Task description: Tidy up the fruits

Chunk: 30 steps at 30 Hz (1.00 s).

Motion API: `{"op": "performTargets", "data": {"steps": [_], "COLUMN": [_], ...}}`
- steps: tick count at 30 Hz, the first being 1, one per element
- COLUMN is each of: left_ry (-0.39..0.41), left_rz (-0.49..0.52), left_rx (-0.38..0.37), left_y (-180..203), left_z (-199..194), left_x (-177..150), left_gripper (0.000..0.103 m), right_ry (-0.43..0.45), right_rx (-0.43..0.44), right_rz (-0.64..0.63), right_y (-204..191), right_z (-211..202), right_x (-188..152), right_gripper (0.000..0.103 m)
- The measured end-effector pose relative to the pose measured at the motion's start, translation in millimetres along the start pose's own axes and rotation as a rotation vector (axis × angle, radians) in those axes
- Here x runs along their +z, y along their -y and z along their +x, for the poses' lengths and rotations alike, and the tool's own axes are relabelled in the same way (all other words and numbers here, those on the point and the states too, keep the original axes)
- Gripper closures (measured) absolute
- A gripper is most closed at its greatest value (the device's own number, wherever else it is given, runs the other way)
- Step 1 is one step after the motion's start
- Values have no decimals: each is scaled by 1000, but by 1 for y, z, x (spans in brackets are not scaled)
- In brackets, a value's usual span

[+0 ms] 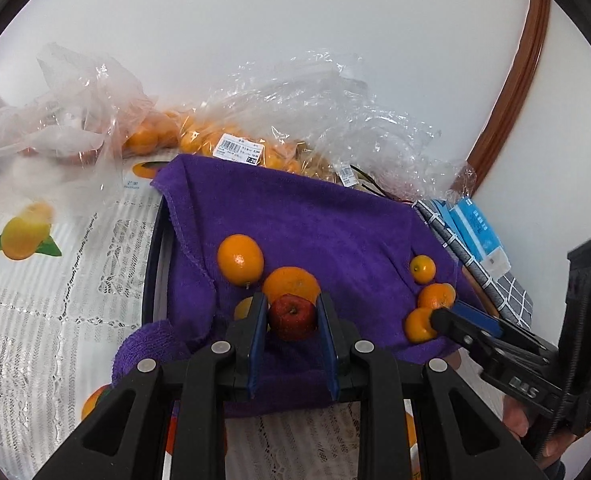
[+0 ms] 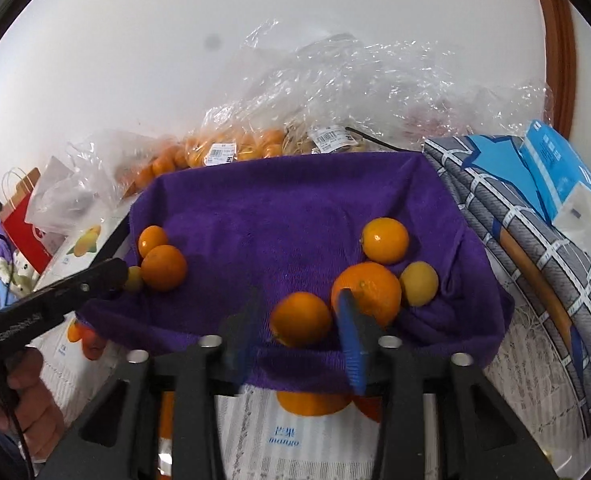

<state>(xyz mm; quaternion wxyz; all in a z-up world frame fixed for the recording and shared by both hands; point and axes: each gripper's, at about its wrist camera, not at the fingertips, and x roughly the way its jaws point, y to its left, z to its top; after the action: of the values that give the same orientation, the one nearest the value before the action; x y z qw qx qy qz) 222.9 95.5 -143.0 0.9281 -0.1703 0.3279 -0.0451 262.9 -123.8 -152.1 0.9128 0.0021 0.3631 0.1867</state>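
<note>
A purple towel (image 1: 303, 216) lines a black-rimmed basket (image 1: 153, 256) and carries several oranges. In the left wrist view my left gripper (image 1: 292, 300) is shut on a small red apple (image 1: 293, 317) just above the towel, with a large orange (image 1: 291, 280) right behind it. In the right wrist view my right gripper (image 2: 298, 297) stands open around an orange (image 2: 301, 324) that rests on the towel; its pads do not press on the fruit. A bigger orange (image 2: 369, 290) lies just right of the right finger. The left gripper's arm (image 2: 75, 288) enters that view from the left, and the apple is hidden there.
Clear plastic bags of oranges (image 1: 231, 140) lie behind the basket by the white wall. A blue tissue pack (image 2: 563, 188) rests on a grey checked cloth (image 2: 507, 216) at the right. The tablecloth (image 1: 35, 300) has mango prints. A red paper bag (image 2: 21, 216) stands far left.
</note>
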Motion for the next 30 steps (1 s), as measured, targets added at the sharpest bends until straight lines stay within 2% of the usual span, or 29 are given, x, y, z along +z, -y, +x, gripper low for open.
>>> {"op": "performTargets", "data": {"steps": [4,8,12,18,24,26,30], "left_ry": [-12,-4,15,45,79,64,22], "left_rz": [-13,-20,-1,53,101,115,151], "left_rx": [4,4,22,41,2,-32,-99], "left_y": [-3,-5,-3,5,9,10,18], "left_z": [3,0,-6,-19,-37,-38,-35], "left_x": [2,1,0,-3,-4,-3,-6], "left_gripper": [67,64,61,59,59,59,59], "right_ry": [17,9,-19,-61,-123,-129,-115], "right_rx": [-28,-28,30,75,28,11,15], "right_rz": [35,50,26,-60,-87,-92,-62], "right_y": [4,-3,-24,-65,-77,-76,-63], "right_z": [-22,-51,-75,-83,-59,-55,-63], "right_x": [-9,-28,-49,-75,-90,-93,-96], "right_gripper": [48,48,48,48,48,60,60]}}
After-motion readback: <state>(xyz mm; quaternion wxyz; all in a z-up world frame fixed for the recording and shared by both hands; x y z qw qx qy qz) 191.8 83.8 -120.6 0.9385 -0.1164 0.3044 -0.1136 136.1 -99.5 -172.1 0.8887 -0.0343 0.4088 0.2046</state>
